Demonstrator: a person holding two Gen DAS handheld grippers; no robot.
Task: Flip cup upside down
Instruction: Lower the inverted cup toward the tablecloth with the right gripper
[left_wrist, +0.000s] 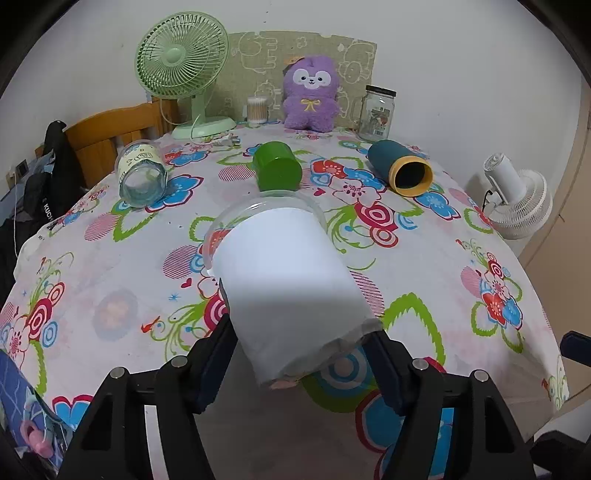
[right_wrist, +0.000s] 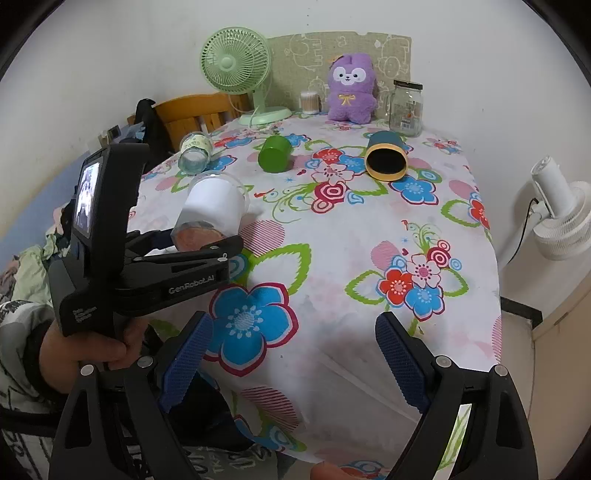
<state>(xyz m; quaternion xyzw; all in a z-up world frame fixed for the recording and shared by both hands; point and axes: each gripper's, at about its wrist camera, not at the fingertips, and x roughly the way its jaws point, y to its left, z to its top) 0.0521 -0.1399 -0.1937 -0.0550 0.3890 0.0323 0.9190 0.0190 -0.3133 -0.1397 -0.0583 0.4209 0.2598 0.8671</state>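
The left gripper (left_wrist: 301, 332) is clamped on a clear plastic cup (left_wrist: 284, 273) with a white sleeve, one finger pressing each side near the cup's base. The cup is held above the near part of the flowered tablecloth (left_wrist: 110, 258), tilted so its rim points away toward the purple plush toy (left_wrist: 311, 98) and slightly upward, its base toward the camera. In the right wrist view the same cup (right_wrist: 216, 208) appears in the left gripper (right_wrist: 199, 240), lifted off the cloth with its reddish base facing the viewer. The right gripper (right_wrist: 293, 354) has its jaws wide apart with nothing between them, over the near edge of the tablecloth (right_wrist: 369, 229). Three other vessels lie on their sides in front of the plush toy: a green cup (left_wrist: 277, 167) straight in front of it, a dark blue cup with a yellow rim (left_wrist: 400, 166) in front and to its right, and a clear glass with a pale label (left_wrist: 142, 173) well to its left. A glass jar (left_wrist: 377, 112) stands just right of the toy, a small tub of cotton swabs (left_wrist: 257, 109) just left of it, and a green desk fan (left_wrist: 181, 70) farther left. A white fan (left_wrist: 517, 197) sits off the table, well right of the toy.
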